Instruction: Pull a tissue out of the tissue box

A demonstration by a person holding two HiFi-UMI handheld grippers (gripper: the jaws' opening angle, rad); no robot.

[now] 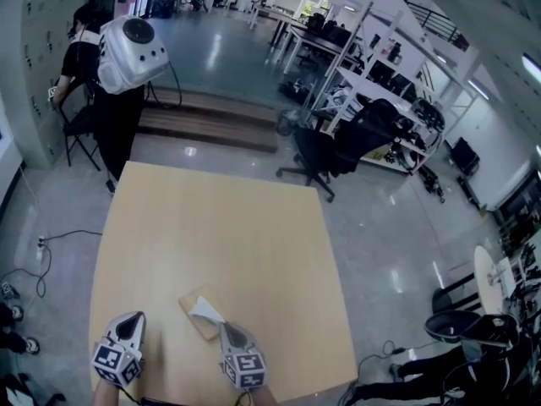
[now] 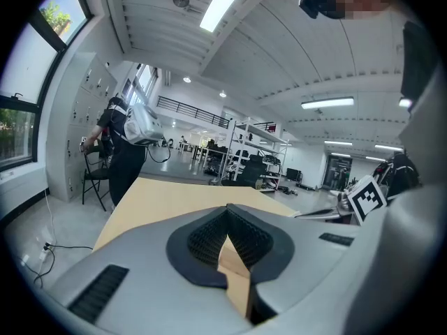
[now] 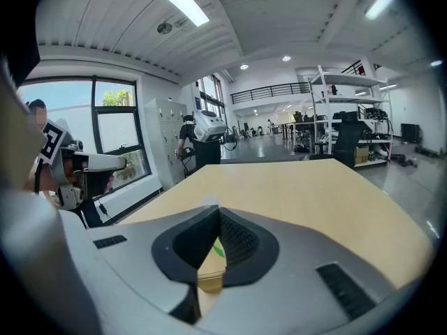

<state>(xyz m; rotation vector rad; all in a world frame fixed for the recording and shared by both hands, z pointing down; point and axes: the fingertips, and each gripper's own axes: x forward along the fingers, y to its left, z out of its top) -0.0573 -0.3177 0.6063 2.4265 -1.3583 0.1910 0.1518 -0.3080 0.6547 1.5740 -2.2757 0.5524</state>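
Wooden table (image 1: 211, 244), black office chair (image 1: 314, 154)

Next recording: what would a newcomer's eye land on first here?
First, the white tissue rising from the tissue box near the front edge of the light wooden table, pinched in the shut right gripper. To its left, the left gripper is shut on nothing. Past the table's far left corner stands a person carrying a white domed backpack unit.

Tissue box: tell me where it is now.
Head view: the tissue box lies on the table by its near edge, between the left tool and the right tool, closer to the right one, which pinches its tissue.
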